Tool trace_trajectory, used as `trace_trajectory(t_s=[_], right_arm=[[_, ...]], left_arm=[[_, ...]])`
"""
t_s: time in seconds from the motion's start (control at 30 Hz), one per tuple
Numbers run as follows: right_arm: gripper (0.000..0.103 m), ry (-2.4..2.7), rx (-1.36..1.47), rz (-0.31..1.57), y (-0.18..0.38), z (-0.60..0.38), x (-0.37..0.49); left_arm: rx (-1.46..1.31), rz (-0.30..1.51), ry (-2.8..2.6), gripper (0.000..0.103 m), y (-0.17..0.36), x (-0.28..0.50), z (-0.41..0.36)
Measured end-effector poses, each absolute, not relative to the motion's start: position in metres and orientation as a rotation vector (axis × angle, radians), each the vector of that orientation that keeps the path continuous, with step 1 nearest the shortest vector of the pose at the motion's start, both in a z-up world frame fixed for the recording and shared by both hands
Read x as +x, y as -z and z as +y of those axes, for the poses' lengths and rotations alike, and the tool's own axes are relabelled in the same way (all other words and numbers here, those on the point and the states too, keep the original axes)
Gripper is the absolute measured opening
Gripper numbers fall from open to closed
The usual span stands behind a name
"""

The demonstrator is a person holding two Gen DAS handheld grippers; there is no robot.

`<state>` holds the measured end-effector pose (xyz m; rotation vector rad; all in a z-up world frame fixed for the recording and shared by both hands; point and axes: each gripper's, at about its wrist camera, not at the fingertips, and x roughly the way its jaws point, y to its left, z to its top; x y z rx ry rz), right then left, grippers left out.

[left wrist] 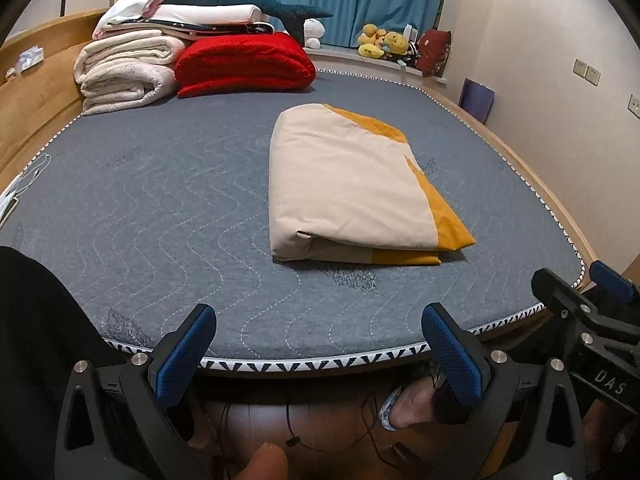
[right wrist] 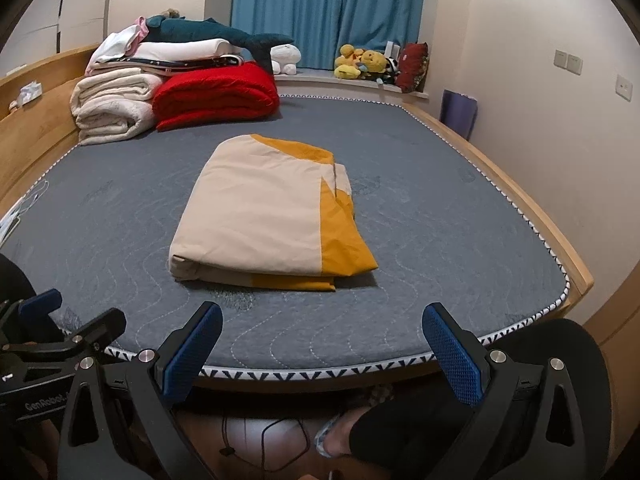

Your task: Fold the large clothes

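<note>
On bed [right wrist: 440, 216], grey quilted mattress, wooden frame:

1. Folded cloth [right wrist: 260, 220], beige with mustard-yellow panel. Lies flat near the mattress middle, a tidy oblong of several layers; rounded fold at near left, yellow edges stacked at near right. Touched by neither claw. Also seen from the left wrist [left wrist: 348, 184], sitting right of centre.

2. Left claw [left wrist: 320, 352]. Jaws spread wide, blue pads facing each other, nothing between them. Held at the near edge of the bed, well short of the cloth. Its body also shows at the lower left of the right wrist view [right wrist: 60, 328].

3. Right claw [right wrist: 324, 352]. Jaws spread wide, empty, at the near bed edge, apart from the cloth. Seen too at the right margin of the left wrist view [left wrist: 580, 296].

4. Blanket stack, far left corner: cream blankets [right wrist: 112, 104], red blanket [right wrist: 216, 94] beside them, white folded linen on top, teal plush shark [right wrist: 216, 32] across the top.

5. Blue curtain [right wrist: 328, 8] behind; yellow plush toys [right wrist: 360, 62] on the sill.

6. Person: sandalled foot [left wrist: 408, 404] on brown floor below the bed edge; dark clothing at frame edges.
</note>
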<state>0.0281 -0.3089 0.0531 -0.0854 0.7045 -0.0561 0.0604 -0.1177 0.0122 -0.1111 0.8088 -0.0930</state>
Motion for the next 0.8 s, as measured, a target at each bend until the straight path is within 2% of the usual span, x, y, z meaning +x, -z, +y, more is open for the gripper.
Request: trace_trajectory(t_s=[0.8], right_arm=[[0.1,0.041,-0.101,0.693,-0.0503,-0.3071,0.0294]], left_arm=[[-0.096,0.806,0.103,0.102,-0.0106,0.0588,-0.127]])
